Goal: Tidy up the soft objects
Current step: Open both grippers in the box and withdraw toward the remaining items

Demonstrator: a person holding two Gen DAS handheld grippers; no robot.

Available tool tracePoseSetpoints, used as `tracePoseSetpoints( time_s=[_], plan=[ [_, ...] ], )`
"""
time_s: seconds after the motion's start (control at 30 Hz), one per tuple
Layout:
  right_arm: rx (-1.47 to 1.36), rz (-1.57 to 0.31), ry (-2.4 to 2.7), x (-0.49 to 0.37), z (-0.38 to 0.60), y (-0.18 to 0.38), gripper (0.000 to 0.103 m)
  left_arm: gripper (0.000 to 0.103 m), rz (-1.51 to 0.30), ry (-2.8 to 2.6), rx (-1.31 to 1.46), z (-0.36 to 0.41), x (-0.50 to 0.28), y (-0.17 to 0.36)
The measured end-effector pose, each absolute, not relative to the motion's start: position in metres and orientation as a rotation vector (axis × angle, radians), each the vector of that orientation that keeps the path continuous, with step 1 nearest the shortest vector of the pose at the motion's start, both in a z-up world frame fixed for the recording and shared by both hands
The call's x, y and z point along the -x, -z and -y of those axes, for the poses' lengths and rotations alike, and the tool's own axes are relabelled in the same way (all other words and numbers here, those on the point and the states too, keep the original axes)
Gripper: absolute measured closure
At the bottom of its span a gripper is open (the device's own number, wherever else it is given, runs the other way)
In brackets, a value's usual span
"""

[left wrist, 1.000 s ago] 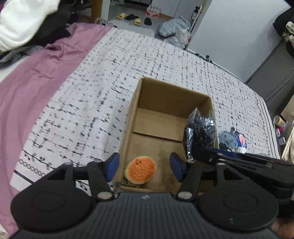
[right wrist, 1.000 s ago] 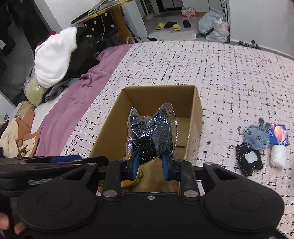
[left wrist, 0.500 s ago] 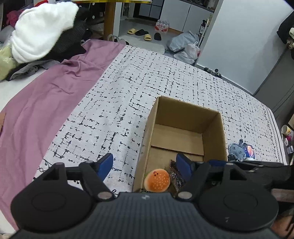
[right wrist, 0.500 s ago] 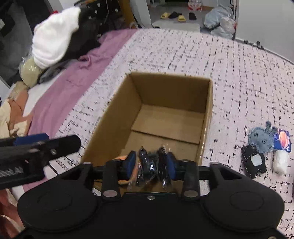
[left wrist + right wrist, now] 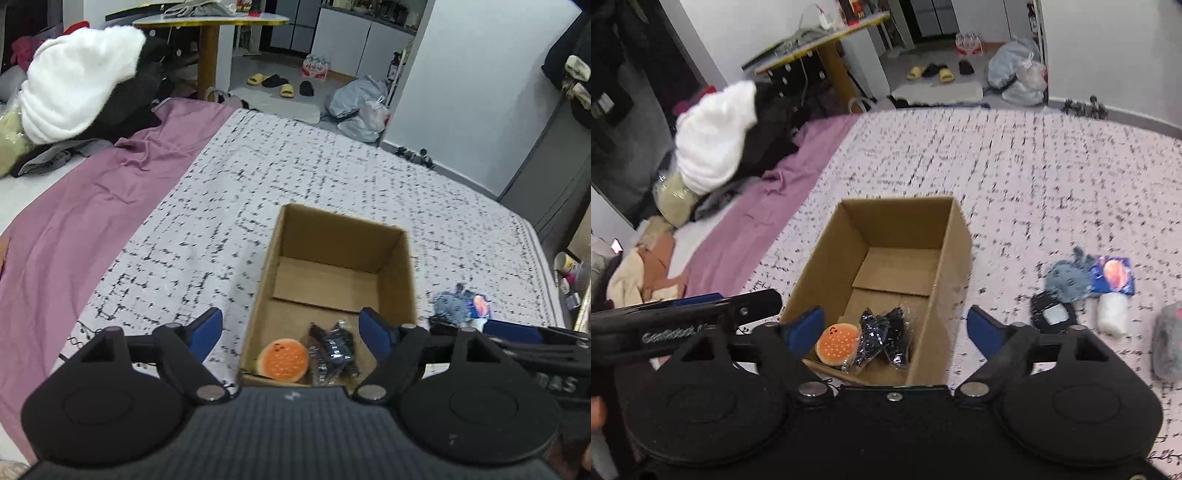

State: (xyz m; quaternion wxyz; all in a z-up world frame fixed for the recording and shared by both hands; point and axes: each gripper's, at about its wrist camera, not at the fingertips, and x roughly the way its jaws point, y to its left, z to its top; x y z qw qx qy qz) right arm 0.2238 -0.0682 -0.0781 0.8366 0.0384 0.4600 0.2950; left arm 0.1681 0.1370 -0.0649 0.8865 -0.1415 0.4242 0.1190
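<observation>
In the right wrist view, our right claw (image 5: 895, 330) fills the bottom of the frame. Its two blue pads have just been opening and now stand wide apart with nothing between them. Just beyond them, at lower centre, sits an open cardboard box (image 5: 955, 236) on the bed's black-and-white patterned cover (image 5: 1034, 166). On the box floor, at its near end, a black item in crinkly clear plastic wrap (image 5: 884, 334) lies touching a small orange burger plush (image 5: 837, 343) on its left.

The coming move, we judge, turns on the loose soft things still outside the box. They lie to the right of the right claw, in the right middle of that frame: a grey-blue plush (image 5: 1067, 278), a black pouch (image 5: 1052, 314) just below it, a blue packet with an orange picture (image 5: 1115, 275), a small white roll (image 5: 1112, 312) and a grey furry thing (image 5: 1167, 343) at the frame's right edge. They form a loose cluster, with no clear long axis to line up on. The box wall stands between them and the left claw, so the right hand looks the nearer one.

In the left wrist view, our left claw (image 5: 291, 330) has also just been opening. Its pads are spread wide and hold nothing. The burger plush (image 5: 283, 361) and the wrapped black item (image 5: 334, 350) lie in the box (image 5: 266, 288) just ahead of it. The grey-blue plush (image 5: 448, 304) shows beyond the box at right, above the right claw's arm.
</observation>
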Motion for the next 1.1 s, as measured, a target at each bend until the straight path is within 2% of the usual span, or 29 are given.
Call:
tracePoseSetpoints(
  time_s=[0.27,0.4,0.47,1.1],
  plan=[
    [-0.097,-0.905,-0.61,-0.218,0.117,0.064,0.005,0.022,-0.884,-0.186,0.253,-0.099,-0.173,0.051],
    [-0.118,-0.889,-0.587,-0.218,0.143,0.063,0.004,0.015,-0.878,-0.174,0.248,-0.081,-0.173,0.045],
    [-0.13,-0.88,-0.577,-0.217,0.156,0.063,0.004,0.008,-0.866,-0.177,0.23,-0.071,-0.173,0.042],
    [-0.213,-0.855,-0.49,-0.234,0.249,0.088,0.004,0.005,-0.889,-0.119,0.188,0.006,-0.195,0.047]
  ],
)
